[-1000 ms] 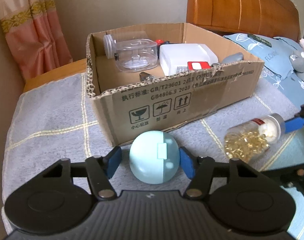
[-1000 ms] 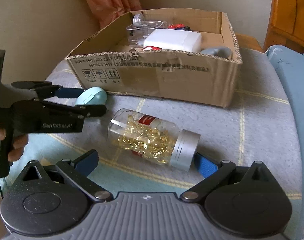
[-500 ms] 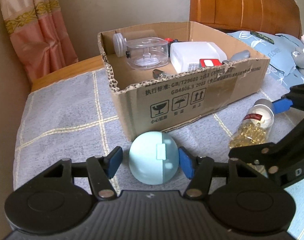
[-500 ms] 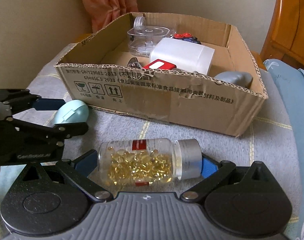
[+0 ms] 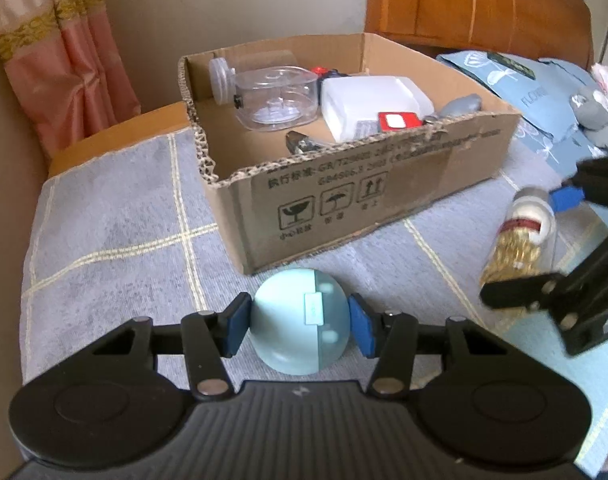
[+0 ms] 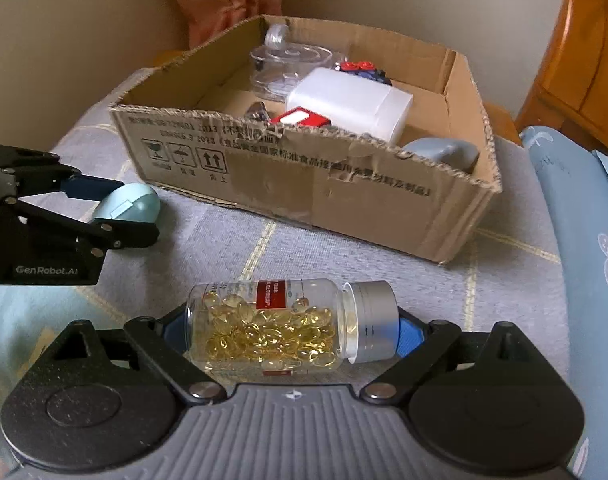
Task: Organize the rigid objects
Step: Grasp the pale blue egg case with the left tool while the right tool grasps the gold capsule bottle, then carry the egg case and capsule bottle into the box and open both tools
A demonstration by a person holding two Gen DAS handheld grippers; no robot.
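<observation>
A pale blue egg-shaped case [image 5: 287, 320] rests on the grey checked cloth just in front of the cardboard box [image 5: 384, 196]. My left gripper [image 5: 299, 330] is shut on it, a blue pad pressing each side. The same case [image 6: 135, 204] and left gripper [image 6: 129, 212] show at the left of the right wrist view. A clear bottle of yellow capsules [image 6: 271, 320] with a silver cap lies lengthwise in my right gripper [image 6: 291, 332]. Its jaws are closing, one pad on the base and one on the cap. The left wrist view shows this bottle [image 5: 516, 248] blurred at the right.
The open box [image 6: 344, 204] holds a clear plastic tub [image 5: 275, 96], a white container [image 5: 368, 100], a red-and-white item [image 5: 398, 120] and a grey object [image 6: 440, 152]. A wooden headboard [image 5: 484, 4] and blue pillows [image 5: 544, 92] lie right, a pink curtain [image 5: 63, 60] left.
My left jaws have closed onto the blue case. The right gripper swung around the capsule bottle, which now lies crosswise between its pads, and those jaws have narrowed onto it.
</observation>
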